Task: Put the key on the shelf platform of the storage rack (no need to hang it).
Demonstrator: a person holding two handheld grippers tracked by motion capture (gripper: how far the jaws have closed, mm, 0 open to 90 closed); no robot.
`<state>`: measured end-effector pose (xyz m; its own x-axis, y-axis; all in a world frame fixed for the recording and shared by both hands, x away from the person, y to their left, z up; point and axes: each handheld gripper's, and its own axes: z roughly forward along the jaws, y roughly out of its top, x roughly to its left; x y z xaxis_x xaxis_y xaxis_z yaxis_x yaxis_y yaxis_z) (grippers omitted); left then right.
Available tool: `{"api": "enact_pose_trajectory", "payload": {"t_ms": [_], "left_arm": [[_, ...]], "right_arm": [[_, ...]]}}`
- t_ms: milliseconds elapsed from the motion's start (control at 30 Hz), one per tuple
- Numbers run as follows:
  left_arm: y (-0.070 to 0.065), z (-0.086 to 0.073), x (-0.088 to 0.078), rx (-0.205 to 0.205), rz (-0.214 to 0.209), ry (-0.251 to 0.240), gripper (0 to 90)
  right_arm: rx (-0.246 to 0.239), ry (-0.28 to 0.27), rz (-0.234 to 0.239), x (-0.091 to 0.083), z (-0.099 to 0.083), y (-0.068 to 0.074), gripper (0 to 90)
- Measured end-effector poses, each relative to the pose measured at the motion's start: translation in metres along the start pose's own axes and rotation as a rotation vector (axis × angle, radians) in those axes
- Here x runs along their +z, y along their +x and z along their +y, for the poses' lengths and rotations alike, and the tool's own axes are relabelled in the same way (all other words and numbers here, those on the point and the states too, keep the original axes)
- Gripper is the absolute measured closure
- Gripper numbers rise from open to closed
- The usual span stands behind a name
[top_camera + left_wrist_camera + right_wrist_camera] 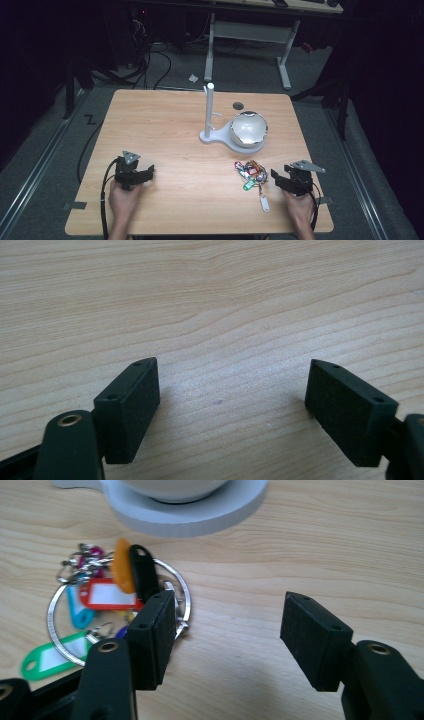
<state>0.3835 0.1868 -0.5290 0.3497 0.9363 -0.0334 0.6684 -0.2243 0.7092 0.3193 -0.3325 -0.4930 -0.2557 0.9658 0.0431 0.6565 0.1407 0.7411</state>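
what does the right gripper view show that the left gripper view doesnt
Right gripper view: the bunch of key tags on a metal ring, red, green, blue, orange and black among them, lying just past the right gripper on its left jaw's side, and beyond it the white stand base with the bowl's underside.

Left gripper view: the left gripper over bare wood.

Both: the wooden table and a pair of black jaws spread apart, nothing between them.

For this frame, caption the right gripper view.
Open right gripper beside a ring of coloured key tags, near a white stand base.
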Motion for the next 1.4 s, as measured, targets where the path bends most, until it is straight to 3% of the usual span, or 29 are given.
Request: {"api": "enact_pose_trajectory", "payload": {"t_ms": [233, 500, 1033, 1400], "left_arm": [[0.0, 0.0, 0.0, 0.0, 0.0, 0.0, 22.3], [0.0, 0.0, 0.0, 0.0, 0.0, 0.0, 22.2], [0.0, 0.0, 0.0, 0.0, -0.001, 0.0, 22.2], [0.0, 0.0, 0.0, 0.0, 0.0, 0.0, 22.3]], "right_arm": [[-0.04, 0.004, 0.051, 0.002, 0.002, 0.021, 39.5], [-0.073, -0.001, 0.083, 0.004, 0.006, 0.035, 39.8], [-0.123, 0.008, 0.117, 0.021, 0.02, 0.052, 40.1], [-0.126, 0.032, 0.12, 0.032, 0.02, 0.054, 40.4]]}}
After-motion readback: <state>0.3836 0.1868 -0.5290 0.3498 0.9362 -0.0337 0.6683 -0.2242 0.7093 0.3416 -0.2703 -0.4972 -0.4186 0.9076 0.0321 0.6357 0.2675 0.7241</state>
